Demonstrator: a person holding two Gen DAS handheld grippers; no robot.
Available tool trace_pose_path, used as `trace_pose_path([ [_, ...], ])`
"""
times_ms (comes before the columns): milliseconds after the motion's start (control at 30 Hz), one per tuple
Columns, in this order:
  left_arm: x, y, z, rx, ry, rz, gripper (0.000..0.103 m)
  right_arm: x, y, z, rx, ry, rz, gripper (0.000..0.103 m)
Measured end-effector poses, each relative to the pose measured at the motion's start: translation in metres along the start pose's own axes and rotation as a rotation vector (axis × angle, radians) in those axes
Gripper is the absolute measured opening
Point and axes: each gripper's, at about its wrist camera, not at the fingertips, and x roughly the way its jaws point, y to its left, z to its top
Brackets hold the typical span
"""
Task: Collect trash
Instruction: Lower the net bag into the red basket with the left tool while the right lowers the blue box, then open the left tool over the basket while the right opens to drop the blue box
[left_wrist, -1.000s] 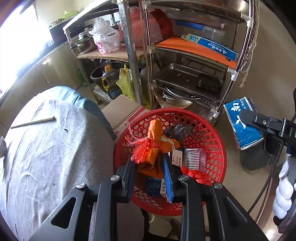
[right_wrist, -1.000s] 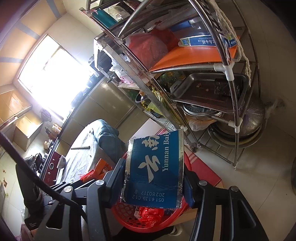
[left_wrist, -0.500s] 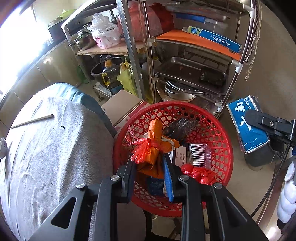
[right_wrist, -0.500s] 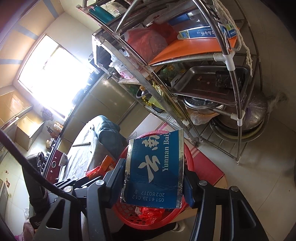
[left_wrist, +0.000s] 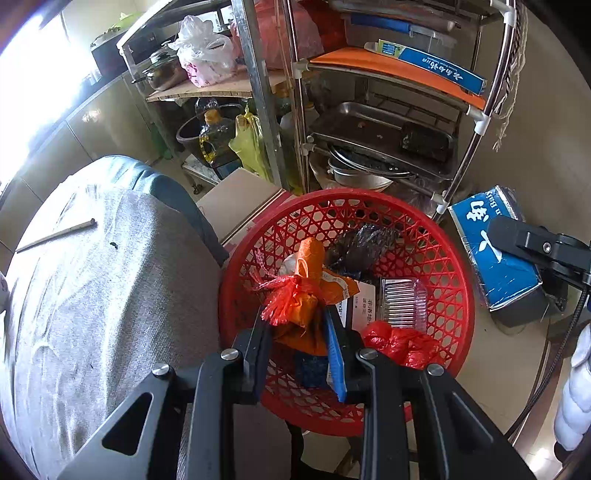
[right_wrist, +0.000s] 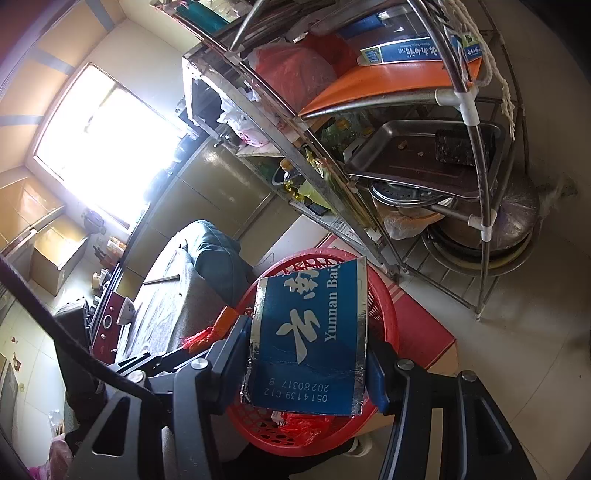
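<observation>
Hovering over red basket (left_wrist: 458, 266): left gripper (left_wrist: 299, 332) clamped on orange wrapper (left_wrist: 299, 310), right gripper (right_wrist: 306, 354) clamped on blue carton (right_wrist: 310, 343), apparently near the rim; early release risks carton dropping outside.

Grey-clothed table (left_wrist: 92, 314) bears thin stick (left_wrist: 55, 233); red basket (left_wrist: 452, 280) just beside.

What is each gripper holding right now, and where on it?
The left gripper pinches the orange wrapper with red netting at its lower end, above the red basket. The right gripper clamps the blue foil pack by its side edges.
</observation>
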Motion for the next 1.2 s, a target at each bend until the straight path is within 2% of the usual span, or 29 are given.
trace_pose_path([
  [733, 0.017, 0.010, -0.001, -0.025, 0.024, -0.053, 0.031, 0.016, 0.003, 0.000, 0.017, 0.041, -0.004, 0.059],
  [1000, 0.012, 0.014, -0.003, -0.021, 0.013, -0.055, 0.048, 0.019, 0.005, 0.001, 0.025, 0.050, 0.003, 0.059],
  [1067, 0.007, 0.017, -0.004, -0.022, 0.003, -0.036, 0.057, 0.018, 0.007, 0.000, 0.019, 0.047, 0.006, 0.059],
  [1200, -0.013, 0.026, -0.008, -0.038, -0.038, 0.015, 0.063, 0.017, 0.012, 0.000, 0.007, 0.044, 0.009, 0.059],
])
